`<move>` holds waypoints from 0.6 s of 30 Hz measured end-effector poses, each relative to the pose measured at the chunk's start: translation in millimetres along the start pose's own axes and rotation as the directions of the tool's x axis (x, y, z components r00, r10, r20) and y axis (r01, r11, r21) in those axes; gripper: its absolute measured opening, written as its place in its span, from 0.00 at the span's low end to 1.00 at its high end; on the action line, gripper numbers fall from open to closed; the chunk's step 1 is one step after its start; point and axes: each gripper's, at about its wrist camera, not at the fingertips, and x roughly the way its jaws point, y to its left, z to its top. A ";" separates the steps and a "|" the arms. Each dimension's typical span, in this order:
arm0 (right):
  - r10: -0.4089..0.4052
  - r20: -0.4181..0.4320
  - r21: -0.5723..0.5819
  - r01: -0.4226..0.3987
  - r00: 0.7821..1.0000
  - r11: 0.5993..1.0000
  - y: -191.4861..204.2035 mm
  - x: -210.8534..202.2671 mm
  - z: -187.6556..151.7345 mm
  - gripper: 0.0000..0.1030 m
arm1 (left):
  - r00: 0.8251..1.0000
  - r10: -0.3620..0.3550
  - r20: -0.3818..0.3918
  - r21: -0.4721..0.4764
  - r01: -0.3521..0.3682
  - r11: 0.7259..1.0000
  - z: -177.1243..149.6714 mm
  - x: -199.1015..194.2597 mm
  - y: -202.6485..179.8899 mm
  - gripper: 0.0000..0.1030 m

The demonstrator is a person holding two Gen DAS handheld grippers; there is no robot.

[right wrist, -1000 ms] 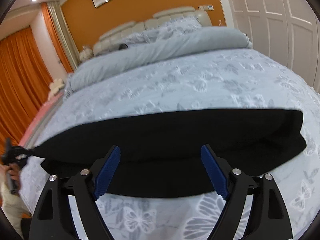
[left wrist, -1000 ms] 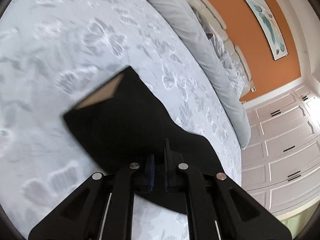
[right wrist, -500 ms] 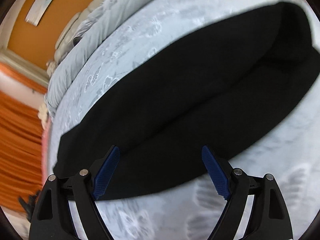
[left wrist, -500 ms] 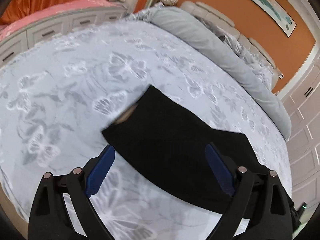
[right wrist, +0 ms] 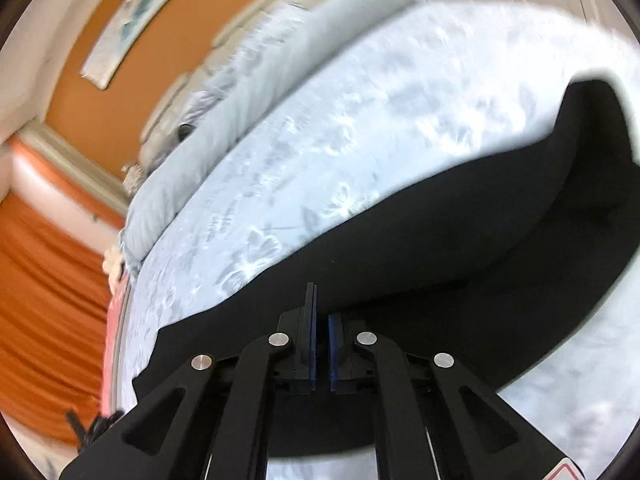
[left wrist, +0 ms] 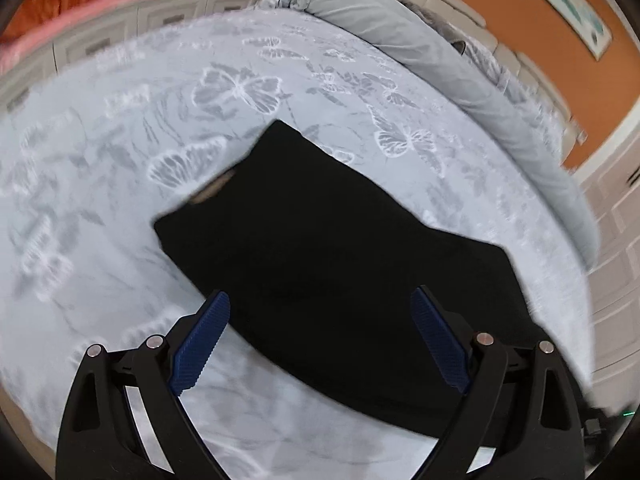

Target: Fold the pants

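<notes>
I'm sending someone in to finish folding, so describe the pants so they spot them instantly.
Find the big bed with the pale butterfly-print cover. The pants lie flat on it, folded lengthwise into a long strip. They are the only black thing on that light cover.

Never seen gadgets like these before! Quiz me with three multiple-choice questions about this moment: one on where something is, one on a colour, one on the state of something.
1. Where do the pants lie?
A. on the bedspread
B. on the floor
C. over a chair

2. What colour are the pants?
A. white
B. red
C. black

3. How do the two grippers stand?
A. both wide open
B. left gripper open, right gripper shut
C. left shut, right open

Answers: 1 A, butterfly-patterned bedding surrounds the cloth; 2 C, the cloth is black in both views; 3 B, the left's blue pads stand far apart, the right's nearly meet over the pants; a grip on cloth cannot be told.
</notes>
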 end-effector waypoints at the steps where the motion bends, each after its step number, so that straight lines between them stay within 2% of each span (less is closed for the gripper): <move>1: -0.036 -0.002 -0.044 0.036 0.999 0.998 3.1 -12.6 -6.9 0.04 | 0.999 0.037 0.009 0.033 -0.037 0.999 -0.3 -0.4 -1.0 0.87; 3: -0.114 -0.066 -0.059 0.110 0.991 0.992 -7.4 -14.0 -20.1 0.04 | 0.996 0.090 0.012 0.072 -0.091 0.993 -0.4 2.3 0.4 0.87; 4: -0.143 -0.139 -0.013 0.142 0.980 0.990 -23.7 -6.0 -26.9 0.05 | 0.993 0.116 0.004 0.086 -0.115 0.990 -0.9 5.6 2.7 0.87; 6: -0.120 -0.243 0.086 0.145 0.963 0.986 -49.2 6.2 -33.9 0.06 | 0.992 0.122 -0.019 0.080 -0.120 0.989 -1.0 10.0 7.8 0.87; 7: -0.120 -0.250 0.096 0.148 0.961 0.984 -53.5 7.4 -33.0 0.11 | 0.993 0.114 -0.031 0.071 -0.112 0.991 -1.2 11.5 10.4 0.87; 9: -0.163 -0.182 0.079 0.179 0.970 0.981 -49.7 -6.9 -22.6 0.17 | 0.994 0.104 -0.042 0.055 -0.101 0.993 -1.5 12.2 13.5 0.87; 11: -0.184 -0.084 0.078 0.190 0.979 0.979 -47.4 -27.9 -10.5 0.43 | 0.994 0.106 -0.039 0.053 -0.104 0.993 -1.3 11.0 14.0 0.87; 12: -0.197 -0.030 0.092 0.199 0.980 0.976 -51.9 -40.1 -4.8 0.64 | 0.994 0.108 -0.036 0.053 -0.106 0.993 -1.9 10.4 12.9 0.87; 13: -0.228 0.063 0.121 0.219 0.972 0.968 -59.9 -56.2 4.5 0.72 | 0.993 0.109 -0.034 0.054 -0.107 0.993 -2.4 10.0 12.4 0.87; 15: -0.306 0.160 0.171 0.279 0.939 0.945 -75.3 -69.0 15.1 0.73 | 0.993 0.109 -0.035 0.058 -0.107 0.993 -4.4 10.3 8.6 0.87; 18: -0.420 0.167 0.182 0.391 0.892 0.902 -102.1 -57.8 35.7 0.73 | 0.993 0.105 -0.043 0.082 -0.102 0.991 -8.6 12.2 -1.7 0.88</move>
